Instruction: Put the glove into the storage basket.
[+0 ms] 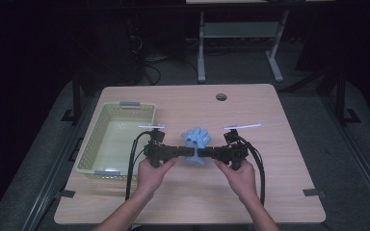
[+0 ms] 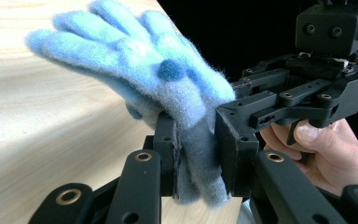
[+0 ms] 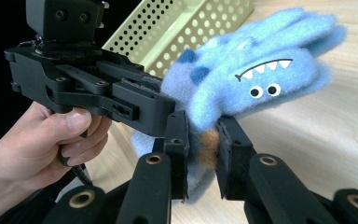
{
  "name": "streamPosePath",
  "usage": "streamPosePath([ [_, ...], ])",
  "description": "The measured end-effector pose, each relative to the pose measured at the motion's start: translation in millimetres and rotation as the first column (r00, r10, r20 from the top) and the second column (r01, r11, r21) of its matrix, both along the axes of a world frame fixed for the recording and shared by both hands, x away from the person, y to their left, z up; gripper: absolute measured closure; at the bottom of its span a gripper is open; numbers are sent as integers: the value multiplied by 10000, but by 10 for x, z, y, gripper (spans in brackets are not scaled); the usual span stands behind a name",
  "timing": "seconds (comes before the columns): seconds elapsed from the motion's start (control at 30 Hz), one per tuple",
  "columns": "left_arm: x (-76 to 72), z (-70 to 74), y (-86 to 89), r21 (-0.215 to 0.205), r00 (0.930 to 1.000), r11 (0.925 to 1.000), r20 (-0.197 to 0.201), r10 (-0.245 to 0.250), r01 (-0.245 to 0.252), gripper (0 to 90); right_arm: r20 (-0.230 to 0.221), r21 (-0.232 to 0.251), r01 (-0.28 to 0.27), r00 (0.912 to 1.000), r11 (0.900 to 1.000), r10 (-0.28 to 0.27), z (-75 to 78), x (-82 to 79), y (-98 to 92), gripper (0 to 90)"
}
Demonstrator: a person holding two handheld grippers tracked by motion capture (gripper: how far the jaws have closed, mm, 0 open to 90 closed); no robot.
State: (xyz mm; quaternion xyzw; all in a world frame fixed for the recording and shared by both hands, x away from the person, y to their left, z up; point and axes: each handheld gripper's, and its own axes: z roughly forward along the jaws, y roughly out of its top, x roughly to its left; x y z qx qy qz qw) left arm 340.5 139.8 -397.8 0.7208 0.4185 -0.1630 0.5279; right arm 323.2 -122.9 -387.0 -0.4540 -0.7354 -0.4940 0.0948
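Both the left gripper (image 1: 185,152) and right gripper (image 1: 207,153) pinch the cuff of a fuzzy blue monster-faced glove (image 1: 196,139), seemingly lifted just above the pale wooden table (image 1: 270,192).

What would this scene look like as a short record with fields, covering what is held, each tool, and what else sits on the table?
held item: fuzzy light-blue monster-face glove, pinched at its cuff from both sides
left tool: shut on the glove
right tool: shut on the glove
glove position: fingers point away from the person; whether it is clear of the table cannot be told
basket: pale yellow-green perforated plastic basket, left of the glove
surface: light wooden table
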Motion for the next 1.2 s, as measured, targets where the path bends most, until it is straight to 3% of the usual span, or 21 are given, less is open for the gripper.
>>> streamPosePath([
  [0.67,117,193,410,-351,9995,9989,62,298,-295,718,188,308,-502,9986,9983,496,201,211,352,763],
  [0.77,131,210,475,-363,9994,9987,9,349,-348,720,368,259,-591,9976,9979,581,236,245,412,763],
  [1.2,160,255,740,-591,9981,9963,-74,618,-622,724,343,305,-858,9958,9958,848,306,339,659,760],
])
